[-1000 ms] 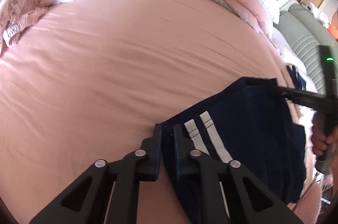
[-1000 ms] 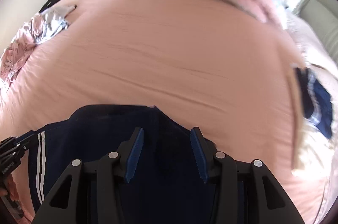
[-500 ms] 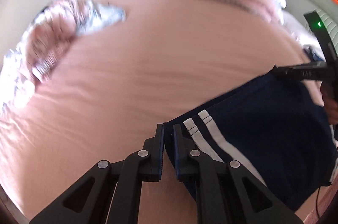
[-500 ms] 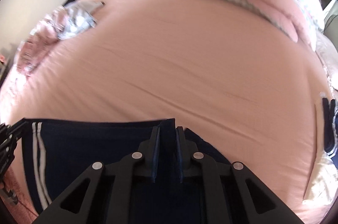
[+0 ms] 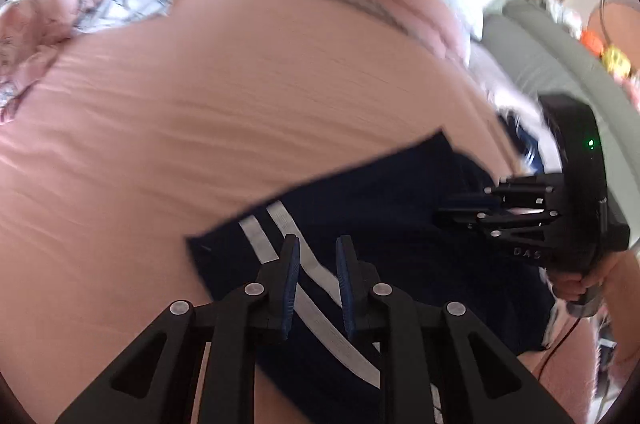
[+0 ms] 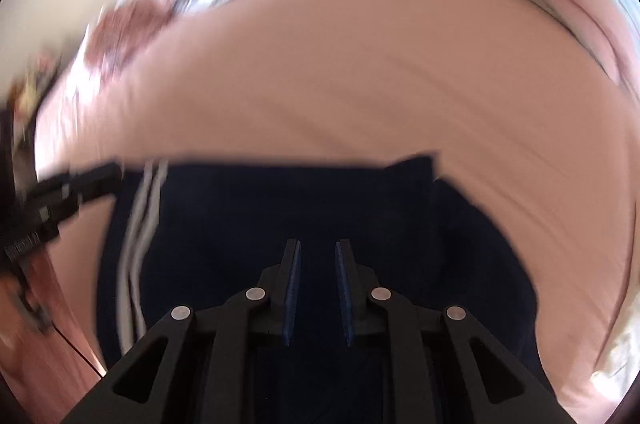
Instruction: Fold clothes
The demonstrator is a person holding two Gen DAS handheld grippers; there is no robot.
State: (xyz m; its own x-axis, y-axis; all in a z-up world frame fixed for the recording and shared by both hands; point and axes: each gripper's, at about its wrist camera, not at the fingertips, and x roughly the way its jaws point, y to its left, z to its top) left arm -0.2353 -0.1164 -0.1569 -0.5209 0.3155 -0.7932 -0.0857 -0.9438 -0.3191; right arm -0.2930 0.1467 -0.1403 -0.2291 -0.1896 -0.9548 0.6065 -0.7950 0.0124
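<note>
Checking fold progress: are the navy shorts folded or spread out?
Folded, apparently: the shorts lie flat on the pink sheet with a second layer stepping out at their right corner. How many folds, cannot tell.

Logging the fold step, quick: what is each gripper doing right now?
Left gripper: jaws opening, nothing pinched, just above the navy shorts.
Right gripper: jaws opening, nothing pinched, over the shorts.
</note>
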